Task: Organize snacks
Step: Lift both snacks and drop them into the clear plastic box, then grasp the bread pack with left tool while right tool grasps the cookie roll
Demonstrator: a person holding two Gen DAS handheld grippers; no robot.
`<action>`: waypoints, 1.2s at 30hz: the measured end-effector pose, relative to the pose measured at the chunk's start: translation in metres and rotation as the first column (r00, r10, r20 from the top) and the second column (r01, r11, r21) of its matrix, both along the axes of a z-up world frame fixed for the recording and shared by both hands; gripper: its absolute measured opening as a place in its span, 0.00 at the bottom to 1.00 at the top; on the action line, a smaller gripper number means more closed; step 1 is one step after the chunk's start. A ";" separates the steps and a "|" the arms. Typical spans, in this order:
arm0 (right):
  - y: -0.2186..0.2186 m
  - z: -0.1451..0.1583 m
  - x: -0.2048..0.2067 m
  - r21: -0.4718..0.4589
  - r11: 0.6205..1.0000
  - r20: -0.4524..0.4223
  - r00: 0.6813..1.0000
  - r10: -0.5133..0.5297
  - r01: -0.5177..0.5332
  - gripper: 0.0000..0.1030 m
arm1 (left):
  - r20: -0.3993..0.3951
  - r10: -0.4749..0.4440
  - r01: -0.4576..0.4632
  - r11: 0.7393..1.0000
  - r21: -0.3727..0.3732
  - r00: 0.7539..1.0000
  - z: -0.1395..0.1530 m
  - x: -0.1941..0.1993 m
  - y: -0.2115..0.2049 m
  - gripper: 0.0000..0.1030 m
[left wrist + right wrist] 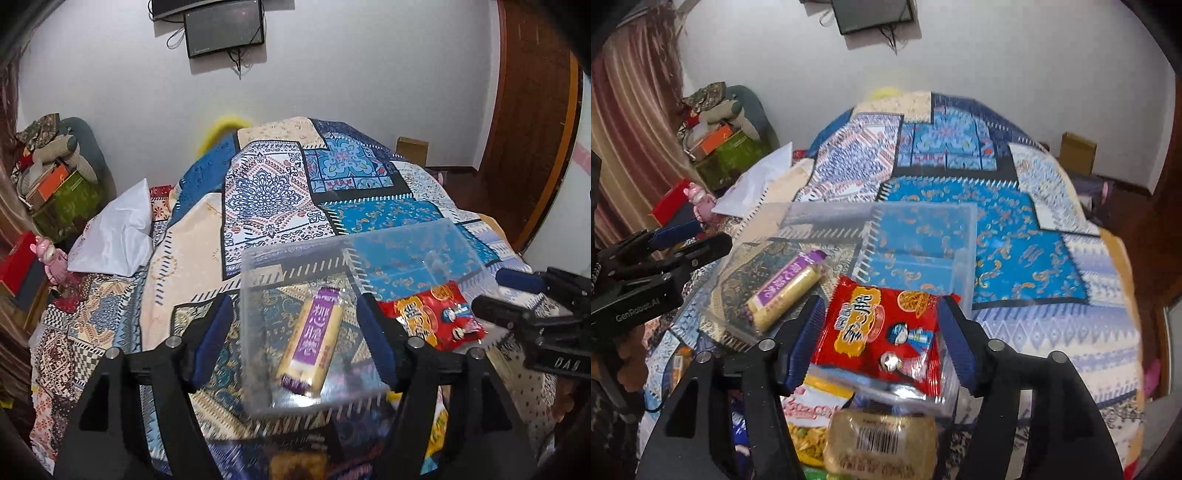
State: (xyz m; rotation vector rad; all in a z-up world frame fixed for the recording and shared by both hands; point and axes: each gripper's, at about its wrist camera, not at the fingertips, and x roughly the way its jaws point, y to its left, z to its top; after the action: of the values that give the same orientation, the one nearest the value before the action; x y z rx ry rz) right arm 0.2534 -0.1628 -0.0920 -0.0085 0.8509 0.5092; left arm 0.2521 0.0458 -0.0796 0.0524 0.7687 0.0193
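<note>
The patchwork bedspread (266,192) covers the bed and carries all task items. The clear plastic box (436,236) rests on the bedspread, well forward of the white pillow (118,229) and the wall-mounted monitor (225,31). Inside the box, toward its left side, lies the yellow snack bar with a purple label (310,336), flat on the box floor and angled lengthwise. The red noodle-snack packet (882,332) sits at the right part of the box; in the right wrist view it overlaps the near rim of the box, and whether it lies fully inside cannot be determined. The left gripper (295,332) stands wide open, one blue finger (216,332) outside the left wall of the box and the other at the right of the snack bar; it contacts nothing visible. The right gripper (882,332) is also spread wide, its blue pads flanking the red packet on both sides; whether the pads touch the packet cannot be determined. Nearer than the box, at the lower edge of the right wrist view, lie a pale barcoded cake packet (882,443) and a white-and-yellow snack bag (812,421), both outside the box.
</note>
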 end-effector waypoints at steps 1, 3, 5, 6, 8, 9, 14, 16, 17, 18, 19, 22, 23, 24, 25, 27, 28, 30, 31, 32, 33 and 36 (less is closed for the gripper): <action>-0.001 0.004 -0.004 0.005 1.000 0.007 1.000 0.001 -0.001 0.61 | 0.002 0.000 0.000 1.000 -0.004 1.000 0.003 -0.005 0.002 0.70; -0.005 0.012 -0.012 0.009 1.000 0.022 1.000 0.006 -0.007 0.64 | 0.005 0.006 -0.006 1.000 -0.013 1.000 0.008 -0.018 0.007 0.72; -0.007 0.019 -0.020 -0.001 1.000 0.042 0.999 0.009 -0.009 0.65 | 0.002 0.007 -0.007 1.000 -0.014 1.000 0.010 -0.028 0.012 0.72; -0.008 0.022 -0.026 -0.010 1.000 0.052 0.999 0.011 -0.010 0.65 | -0.002 0.009 -0.009 1.000 -0.013 1.000 0.010 -0.034 0.015 0.72; -0.013 0.026 -0.034 -0.016 1.000 0.055 0.998 -0.001 0.002 0.65 | -0.011 0.018 -0.018 1.000 -0.013 1.000 0.008 -0.046 0.021 0.72; -0.016 0.028 -0.038 -0.010 1.000 0.050 0.999 -0.003 0.003 0.65 | -0.017 0.022 -0.022 1.000 -0.015 1.000 0.007 -0.052 0.024 0.72; -0.027 0.027 -0.056 -0.006 1.000 0.045 0.999 -0.003 0.004 0.65 | -0.053 0.068 -0.068 0.998 -0.016 0.996 -0.006 -0.080 0.044 0.72; -0.029 0.023 -0.061 -0.013 1.000 0.040 0.999 -0.003 0.004 0.65 | -0.076 0.098 -0.099 0.995 -0.014 0.992 -0.016 -0.091 0.055 0.72; -0.030 0.021 -0.065 -0.018 1.000 0.036 0.999 -0.003 0.004 0.65 | -0.090 0.113 -0.114 0.993 -0.014 0.990 -0.022 -0.096 0.060 0.72; -0.031 0.017 -0.068 -0.026 1.000 0.029 1.000 -0.004 0.005 0.65 | -0.107 0.129 -0.131 0.991 -0.014 0.986 -0.029 -0.102 0.066 0.72; -0.032 0.014 -0.073 -0.031 1.000 0.025 1.000 -0.006 0.007 0.65 | -0.121 0.143 -0.146 0.989 -0.012 0.982 -0.035 -0.106 0.071 0.72; -0.038 0.000 -0.083 -0.051 0.999 -0.003 1.000 -0.017 0.017 0.65 | -0.178 0.194 -0.200 0.980 -0.011 0.965 -0.059 -0.120 0.086 0.72; -0.040 -0.006 -0.085 -0.060 0.998 -0.018 1.000 -0.020 0.019 0.65 | -0.201 0.215 -0.219 0.976 -0.001 0.956 -0.069 -0.124 0.089 0.72; -0.041 -0.010 -0.088 -0.064 0.998 -0.033 0.999 -0.024 0.022 0.65 | -0.212 0.224 -0.229 0.974 0.002 0.951 -0.076 -0.127 0.092 0.72; -0.044 -0.016 -0.091 -0.065 0.997 -0.054 0.998 -0.032 0.029 0.65 | -0.223 0.230 -0.236 0.972 0.000 0.947 -0.082 -0.130 0.094 0.72; -0.047 -0.028 -0.097 -0.056 0.998 -0.100 0.994 -0.037 0.031 0.65 | -0.249 0.239 -0.252 0.968 -0.017 0.938 -0.095 -0.138 0.097 0.72; -0.048 -0.032 -0.100 -0.061 0.998 -0.114 0.993 -0.037 0.031 0.65 | -0.258 0.245 -0.259 0.965 -0.023 0.934 -0.100 -0.141 0.098 0.72; -0.050 -0.040 -0.108 -0.081 0.996 -0.121 0.991 -0.051 0.042 0.65 | -0.264 0.255 -0.275 0.961 -0.037 0.930 -0.107 -0.146 0.100 0.72; -0.051 -0.043 -0.111 -0.086 0.995 -0.124 0.990 -0.060 0.050 0.65 | -0.265 0.259 -0.282 0.958 -0.050 0.929 -0.110 -0.147 0.101 0.72; -0.053 -0.047 -0.114 -0.085 0.995 -0.133 0.989 -0.068 0.057 0.65 | -0.268 0.262 -0.288 0.956 -0.061 0.927 -0.113 -0.148 0.102 0.72; -0.055 -0.050 -0.116 -0.080 0.995 -0.150 0.986 -0.071 0.060 0.65 | -0.275 0.263 -0.293 0.953 -0.073 0.925 -0.116 -0.149 0.102 0.72; -0.055 -0.060 -0.121 -0.075 0.996 -0.182 0.981 -0.062 0.049 0.65 | -0.279 0.266 -0.301 0.949 -0.092 0.923 -0.120 -0.148 0.103 0.72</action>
State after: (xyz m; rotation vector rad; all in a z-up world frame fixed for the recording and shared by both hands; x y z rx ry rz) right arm 0.1320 -0.2175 -0.1521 -0.0019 1.0472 0.4315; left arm 0.1044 0.1491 -0.1999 -0.1885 1.0378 0.2423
